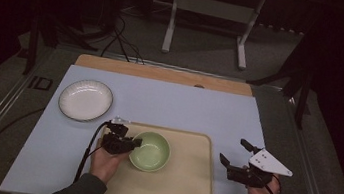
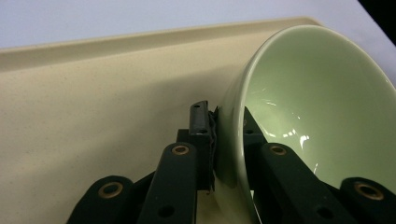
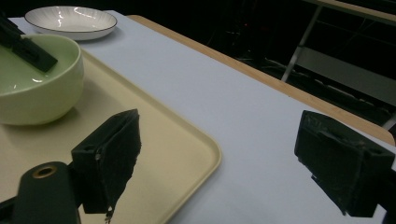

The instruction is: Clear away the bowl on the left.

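The left claw is clamped on the rim of the pale green glazed ceramic bowl: in the left gripper view one jaw presses the outer wall and the other sits inside against the inner wall, the pads tight on the rim. The bowl sits on the left half of the shallow beige rectangular plastic tray, near the tray's far rim.

The right claw stands wide apart with nothing between its jaws. It hovers over the light blue counter, just beyond the tray's right rim.

A white round ceramic plate with a dark rim lies beyond the tray's far left corner, well apart from the bowl. The right half of the tray is bare, as is the counter surface beyond the tray's far rim.
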Motion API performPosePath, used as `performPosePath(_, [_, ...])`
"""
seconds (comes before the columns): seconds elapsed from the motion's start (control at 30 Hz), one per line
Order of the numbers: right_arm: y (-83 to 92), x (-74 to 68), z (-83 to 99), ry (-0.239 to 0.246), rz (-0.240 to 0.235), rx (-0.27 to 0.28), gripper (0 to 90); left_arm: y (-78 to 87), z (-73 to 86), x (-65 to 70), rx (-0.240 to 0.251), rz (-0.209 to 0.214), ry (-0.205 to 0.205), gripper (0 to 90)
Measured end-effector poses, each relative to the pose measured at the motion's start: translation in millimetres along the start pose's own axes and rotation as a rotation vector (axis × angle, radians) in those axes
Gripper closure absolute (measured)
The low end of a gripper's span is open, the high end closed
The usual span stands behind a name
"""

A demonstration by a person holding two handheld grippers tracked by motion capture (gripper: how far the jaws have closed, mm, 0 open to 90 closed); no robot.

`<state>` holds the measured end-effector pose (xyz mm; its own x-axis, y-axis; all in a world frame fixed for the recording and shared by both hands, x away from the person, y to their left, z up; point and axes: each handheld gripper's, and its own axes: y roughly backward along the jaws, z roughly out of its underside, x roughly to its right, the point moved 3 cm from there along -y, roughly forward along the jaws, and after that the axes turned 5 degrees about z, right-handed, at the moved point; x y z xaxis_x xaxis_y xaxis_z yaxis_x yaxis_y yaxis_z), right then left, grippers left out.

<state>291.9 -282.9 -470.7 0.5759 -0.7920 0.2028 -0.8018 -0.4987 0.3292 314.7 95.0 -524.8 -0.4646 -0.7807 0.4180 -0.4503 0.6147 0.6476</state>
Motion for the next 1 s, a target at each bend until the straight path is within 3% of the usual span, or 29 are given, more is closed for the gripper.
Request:
performPosePath(0.17, [0.0,-0.1,0.1,-0.001,-0.001,-0.002,13.9,-6.4,2.0,-0.3,-0.008,0.006,0.000,82.4])
performPosePath(0.3, [-0.2,-0.1,0.1,0.001,-0.002,-0.002,13.9,-9.2,2.4,-0.2,-0.008,-0.017,-0.025,82.6])
performPosePath(0.6, [-0.5,-0.3,0.2,0.002,-0.002,-0.004,13.9,-11.9,1.6,-3.6,-0.007,-0.010,-0.023,82.1])
performPosePath(1.0, [0.0,-0.2,0.0,0.001,-0.001,-0.001,13.9,-3.3,-1.9,-4.4,0.017,-0.022,-0.040,71.5])
